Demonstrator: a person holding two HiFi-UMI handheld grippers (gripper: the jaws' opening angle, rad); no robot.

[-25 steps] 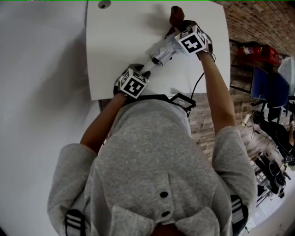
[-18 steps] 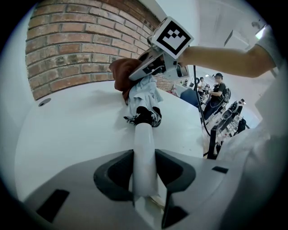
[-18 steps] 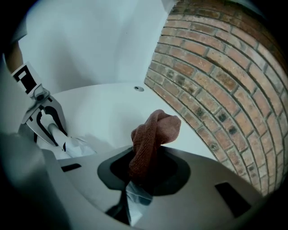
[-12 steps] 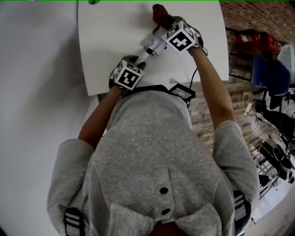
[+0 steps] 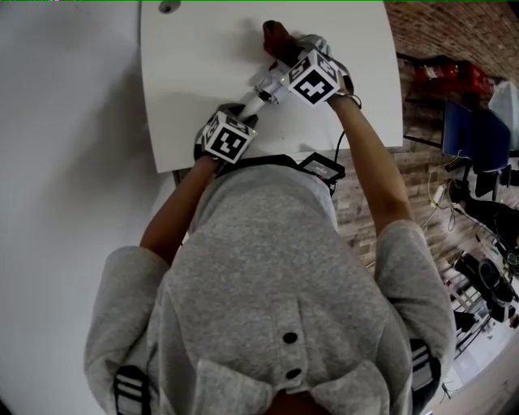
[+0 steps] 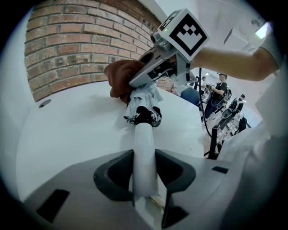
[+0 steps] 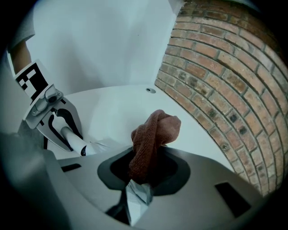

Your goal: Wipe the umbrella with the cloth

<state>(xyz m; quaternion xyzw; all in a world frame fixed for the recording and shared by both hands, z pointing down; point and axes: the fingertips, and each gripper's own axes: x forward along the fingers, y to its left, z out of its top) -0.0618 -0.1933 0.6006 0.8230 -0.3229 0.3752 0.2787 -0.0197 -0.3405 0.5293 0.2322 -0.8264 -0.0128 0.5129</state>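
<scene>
A folded umbrella (image 5: 266, 91) lies slantwise on the white table (image 5: 203, 65). Its white handle (image 6: 145, 143) is clamped between the jaws of my left gripper (image 6: 145, 157), which holds it still near the table's front edge. The gathered canopy (image 6: 144, 105) runs away from the handle under my right gripper (image 5: 312, 79). That gripper (image 7: 146, 167) is shut on a bunched reddish-brown cloth (image 7: 153, 134), pressed onto the pale umbrella fabric (image 7: 137, 200) below it. A lump of the cloth (image 5: 276, 36) sticks out beyond the jaws.
A small round hole (image 5: 166, 6) sits in the table's far left corner. A brick wall (image 7: 225, 90) runs along the table's right side. A cable (image 5: 345, 146) hangs off the front edge; chairs and gear (image 5: 478, 154) stand to the right.
My right gripper has slid with the cloth a little along the umbrella toward the left gripper. The left gripper keeps its hold on the handle in the same place.
</scene>
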